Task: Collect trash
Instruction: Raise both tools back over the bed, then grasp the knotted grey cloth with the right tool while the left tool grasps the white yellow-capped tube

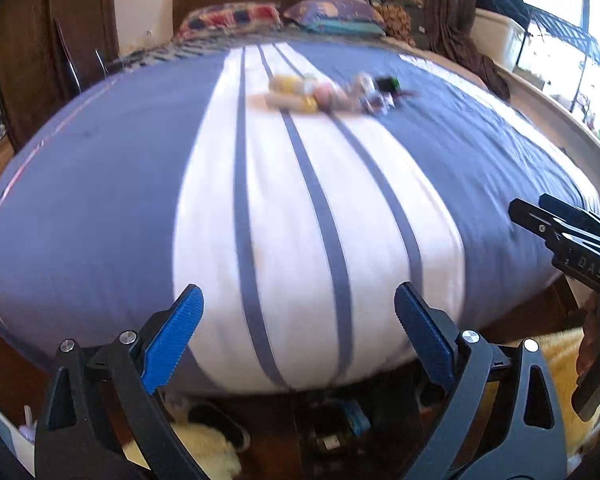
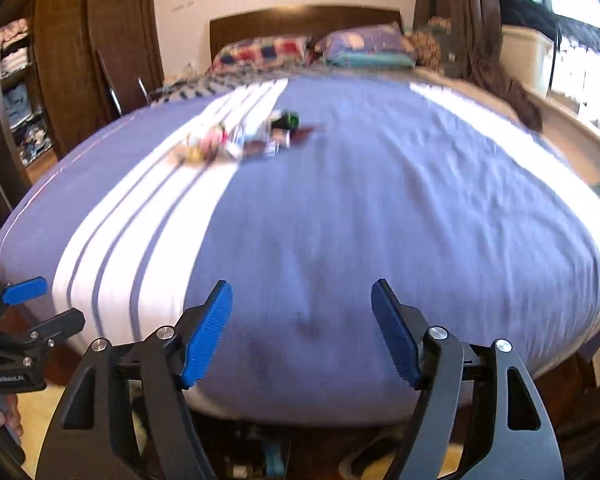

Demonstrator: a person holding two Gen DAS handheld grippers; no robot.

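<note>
Left wrist view is showing the left gripper (image 1: 298, 332) with its ribbed blue fingers (image 1: 174, 338) standing wide apart and nothing between them, hovering at the foot of a bed covered in a soft grey-blue cotton cover with a broad white band and thin grey stripes (image 1: 100, 184). The trash, a small blurred heap of crumpled wrappers, pale yellow and pink packets and a dark piece with green on it (image 1: 332, 90), is lying far up the cover near the pillows, partly on the white band and well apart from both grippers. The right gripper (image 2: 302, 330), seen in its own view, is likewise showing its fingers spread and empty, though set narrower than the left's. The step in hand is probably the approach: both tools are going to have to travel forward over the bed before anything can be pinched. It is likely worth taking one piece at a time from the edge of the heap, coming down steeply so that the fingers are closing on the wrapper and not bunching the loose, yielding cloth under it. Thin crinkled film may slip or spring flat, so a grip across a fold looks safer. Blur is hiding what each piece is.
</note>
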